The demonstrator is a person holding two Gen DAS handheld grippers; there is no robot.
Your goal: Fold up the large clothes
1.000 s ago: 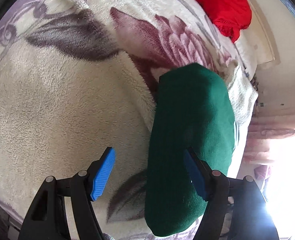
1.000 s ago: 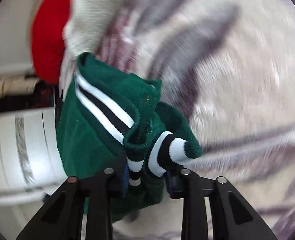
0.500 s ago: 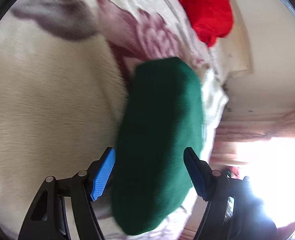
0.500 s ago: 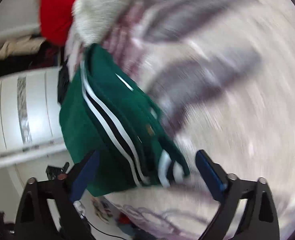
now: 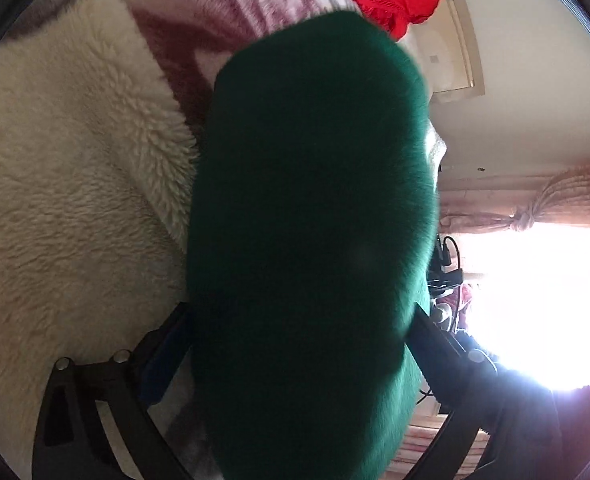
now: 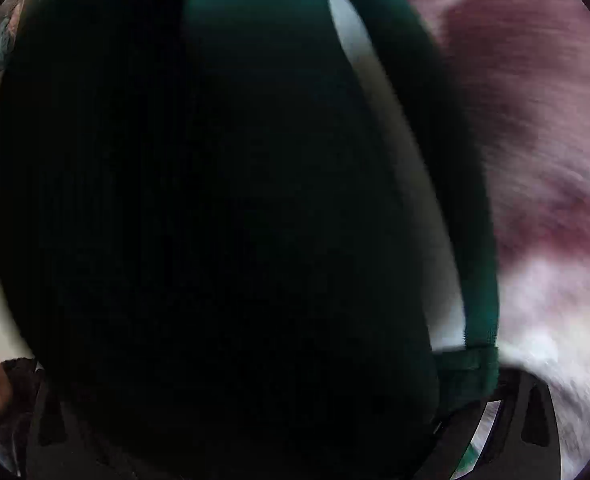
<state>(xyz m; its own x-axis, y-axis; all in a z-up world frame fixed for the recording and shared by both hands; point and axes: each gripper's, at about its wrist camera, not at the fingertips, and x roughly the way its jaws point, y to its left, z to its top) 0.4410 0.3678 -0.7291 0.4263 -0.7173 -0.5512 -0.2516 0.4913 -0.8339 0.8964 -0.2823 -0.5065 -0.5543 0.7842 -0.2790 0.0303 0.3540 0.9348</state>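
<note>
A folded dark green fleece garment (image 5: pixel 315 220) is seen lying on a cream floral plush blanket (image 5: pixel 75 184), between the spread, open fingers of the left claw (image 5: pixel 295 344). The right claw (image 6: pixel 279 432) is hidden by the garment (image 6: pixel 215 200); its state cannot be told.

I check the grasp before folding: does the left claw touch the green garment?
Cannot tell. In the left wrist view the green garment fills the open left claw and hides its inner pads; neither contact nor gap shows.
</note>
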